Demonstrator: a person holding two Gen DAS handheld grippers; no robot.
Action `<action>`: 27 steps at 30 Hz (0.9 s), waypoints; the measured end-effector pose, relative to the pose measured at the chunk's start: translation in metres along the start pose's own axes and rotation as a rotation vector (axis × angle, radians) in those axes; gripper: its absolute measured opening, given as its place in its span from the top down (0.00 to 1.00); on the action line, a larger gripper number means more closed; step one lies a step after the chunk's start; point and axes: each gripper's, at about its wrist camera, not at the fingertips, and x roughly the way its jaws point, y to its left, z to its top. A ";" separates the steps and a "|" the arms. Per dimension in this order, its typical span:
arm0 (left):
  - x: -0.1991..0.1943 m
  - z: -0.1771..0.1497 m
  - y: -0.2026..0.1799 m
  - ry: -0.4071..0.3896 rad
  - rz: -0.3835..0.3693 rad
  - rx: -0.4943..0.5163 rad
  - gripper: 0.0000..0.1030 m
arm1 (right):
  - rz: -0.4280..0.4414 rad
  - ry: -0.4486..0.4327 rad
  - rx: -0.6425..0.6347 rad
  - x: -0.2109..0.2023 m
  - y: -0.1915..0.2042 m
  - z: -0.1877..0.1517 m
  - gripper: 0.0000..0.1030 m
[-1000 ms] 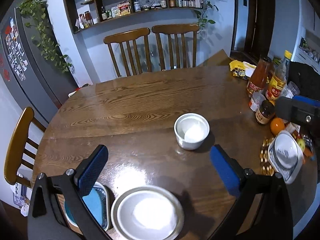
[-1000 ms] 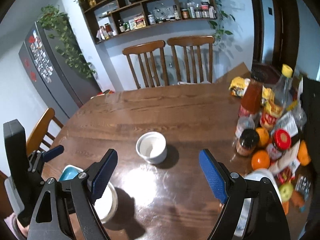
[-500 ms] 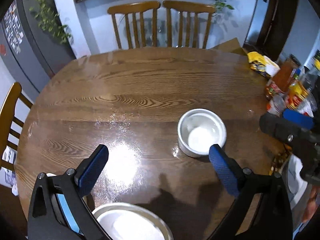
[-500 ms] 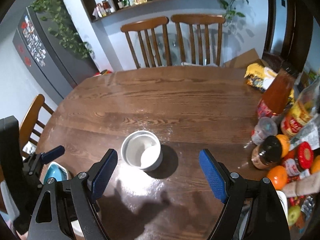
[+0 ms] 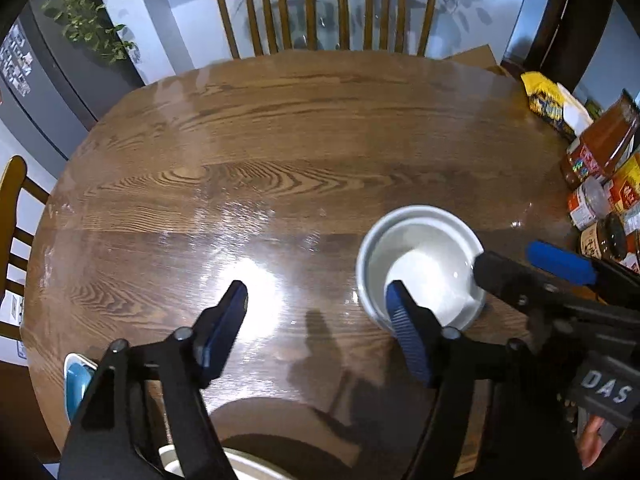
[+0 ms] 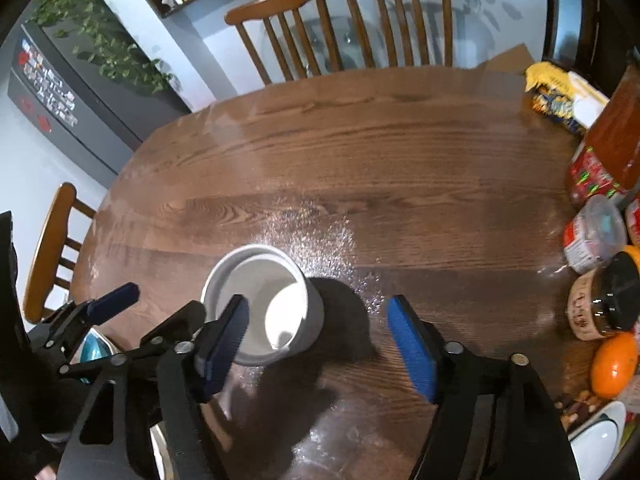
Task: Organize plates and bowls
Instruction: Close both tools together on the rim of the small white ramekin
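R gripper (image 6: 318, 344) fingers wide apart, L finger over white bowl (image 6: 262, 304) rim, R finger on far side of it. L gripper (image 5: 320, 334) fingers also apart, nothing held; its R finger at bowl's near rim. Bowl sits mid table (image 5: 300, 140). Advice: centre wall between pads, lower, close gently. Glazed ceramic, round, thick-walled, likely slippery. Table glossy wood grain.

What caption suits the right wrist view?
Open right gripper straddling the white bowl's rim on a wooden table.

White bowl (image 5: 420, 268), brown wood-grain table (image 5: 280, 140), blue-padded black tongs (image 6: 320, 344), orange fruit (image 6: 614, 364)
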 end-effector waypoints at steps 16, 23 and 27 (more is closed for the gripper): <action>0.026 -0.003 -0.026 0.052 -0.025 0.058 0.77 | 0.048 0.072 -0.021 0.030 -0.005 0.001 0.72; 0.027 -0.004 -0.026 0.049 -0.030 0.060 0.77 | 0.067 0.068 -0.021 0.033 -0.001 0.001 0.83; 0.026 -0.005 -0.029 0.039 -0.030 0.067 0.78 | 0.061 0.052 -0.010 0.032 0.000 -0.001 0.84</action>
